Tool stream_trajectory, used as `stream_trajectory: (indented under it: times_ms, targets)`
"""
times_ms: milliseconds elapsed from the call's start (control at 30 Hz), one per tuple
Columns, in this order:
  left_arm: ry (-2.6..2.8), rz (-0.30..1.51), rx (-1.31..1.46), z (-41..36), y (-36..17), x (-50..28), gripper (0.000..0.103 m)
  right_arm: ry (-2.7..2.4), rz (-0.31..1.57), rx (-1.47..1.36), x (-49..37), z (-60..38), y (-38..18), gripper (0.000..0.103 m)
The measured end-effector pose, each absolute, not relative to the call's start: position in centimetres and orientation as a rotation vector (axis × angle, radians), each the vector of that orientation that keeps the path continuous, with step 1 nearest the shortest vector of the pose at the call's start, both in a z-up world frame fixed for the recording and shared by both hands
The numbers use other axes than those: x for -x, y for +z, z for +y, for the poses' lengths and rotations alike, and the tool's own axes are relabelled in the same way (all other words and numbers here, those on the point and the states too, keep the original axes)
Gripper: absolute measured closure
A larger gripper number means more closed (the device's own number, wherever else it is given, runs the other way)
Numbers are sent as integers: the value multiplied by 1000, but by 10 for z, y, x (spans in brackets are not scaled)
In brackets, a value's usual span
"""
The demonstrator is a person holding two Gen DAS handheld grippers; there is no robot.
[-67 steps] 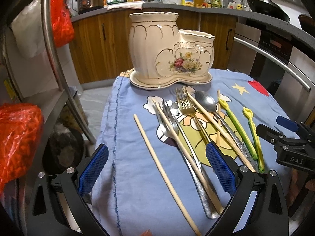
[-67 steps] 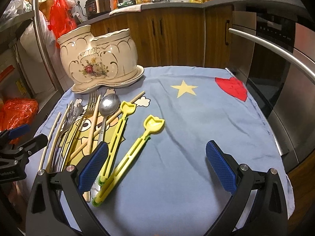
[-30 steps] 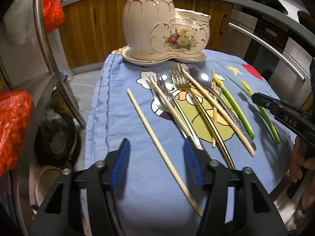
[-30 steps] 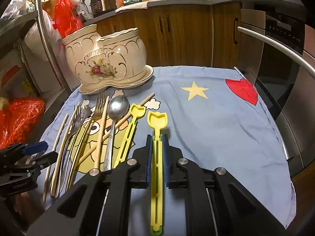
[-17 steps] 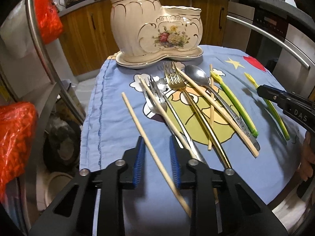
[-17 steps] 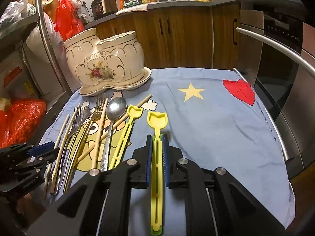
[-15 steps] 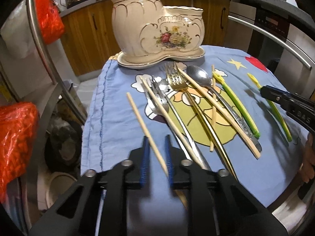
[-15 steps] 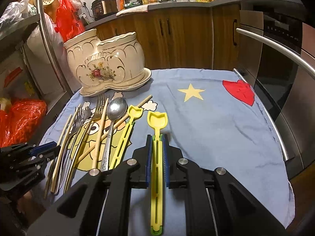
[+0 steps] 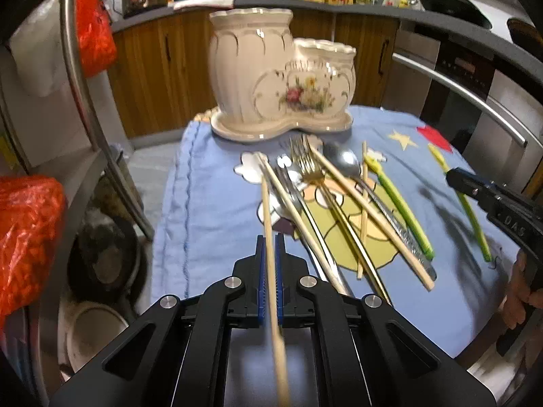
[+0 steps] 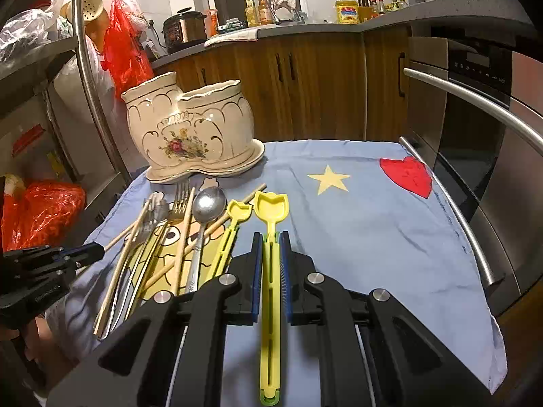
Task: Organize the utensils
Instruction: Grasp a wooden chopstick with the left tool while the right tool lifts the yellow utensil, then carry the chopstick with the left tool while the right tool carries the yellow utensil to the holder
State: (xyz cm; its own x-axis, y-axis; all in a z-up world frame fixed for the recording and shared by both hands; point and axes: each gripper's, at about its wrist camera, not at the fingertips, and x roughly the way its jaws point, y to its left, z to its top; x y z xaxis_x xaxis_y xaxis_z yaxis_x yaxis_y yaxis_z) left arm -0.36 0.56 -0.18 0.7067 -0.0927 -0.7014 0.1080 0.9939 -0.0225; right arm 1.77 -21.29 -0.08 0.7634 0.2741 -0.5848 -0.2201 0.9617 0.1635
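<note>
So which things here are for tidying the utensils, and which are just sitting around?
For the job:
- wooden chopstick in the left hand-held gripper
- yellow plastic scoop in the right hand-held gripper
- forks, spoon, other chopsticks
- ceramic utensil holder

Just lying about:
- red plastic bags
- rice cooker
- oil bottle

A blue cloth [image 10: 366, 224] with a yellow star [image 10: 328, 179] and a red heart [image 10: 407, 171] covers the table; behind the cloth runs a row of wooden cabinets [image 10: 305, 84] under a dark counter [image 10: 305, 28]; on the counter stand a pressure cooker [image 10: 183, 28] and a yellow oil bottle [image 10: 347, 12]; left of the cloth a metal rack [image 9: 78, 101] carries red plastic bags [image 9: 27, 237]; right of the cloth is an oven [image 10: 475, 101] with a long steel handle [image 10: 475, 105].
</note>
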Motion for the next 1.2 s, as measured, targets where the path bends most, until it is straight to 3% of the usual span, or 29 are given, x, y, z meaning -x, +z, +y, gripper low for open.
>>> stream_trajectory:
  times_ms: [833, 1200]
  targets:
    - [-342, 552, 161, 52, 75, -3, 98, 387, 574, -171, -61, -211, 65, 93]
    - [-314, 471, 111, 60, 127, -66, 98, 487, 446, -196, -120, -187, 118, 93]
